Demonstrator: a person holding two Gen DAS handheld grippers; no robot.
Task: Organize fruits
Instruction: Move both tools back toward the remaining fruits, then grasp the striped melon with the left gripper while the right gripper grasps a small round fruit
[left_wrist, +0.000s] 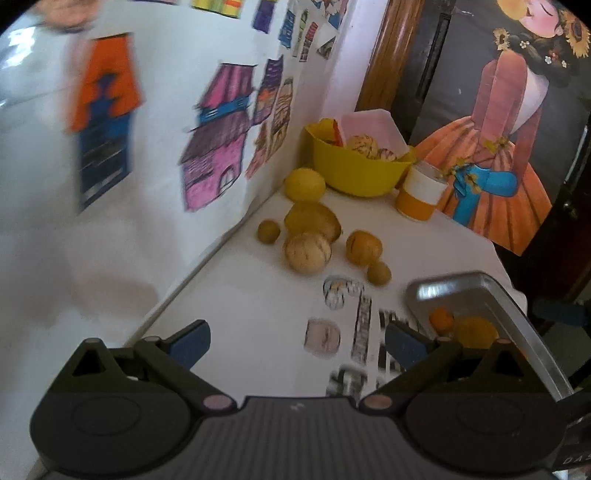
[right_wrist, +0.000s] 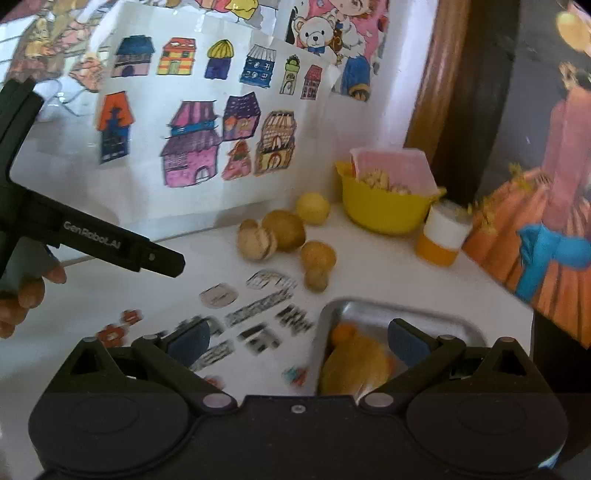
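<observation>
Both grippers are hovering over the white table (left_wrist: 236, 325), each with jaws spread wide and nothing between them. The left gripper (left_wrist: 297, 341) is hanging above some small stickers; the right gripper (right_wrist: 299, 341) is sitting over the near-left edge of the metal tray (right_wrist: 454, 321). In that tray a large yellow-orange fruit (right_wrist: 354, 363) is lying beside a small orange one (right_wrist: 341, 332), the small one at about eleven o'clock from the large.

The loose fruits (left_wrist: 308, 238) are clustering farther back, at roughly twelve o'clock from the left gripper: a striped pale melon (left_wrist: 307, 252) is touching a bigger yellow one behind it, with small round ones scattered near. Beyond them, a yellow bowl (left_wrist: 354, 173) is holding more striped fruit and a pink container, and an orange-and-white cup (left_wrist: 419, 192) is standing just at its four o'clock.

A hand (right_wrist: 22, 295) is gripping the left tool at nine o'clock in the right wrist view.
</observation>
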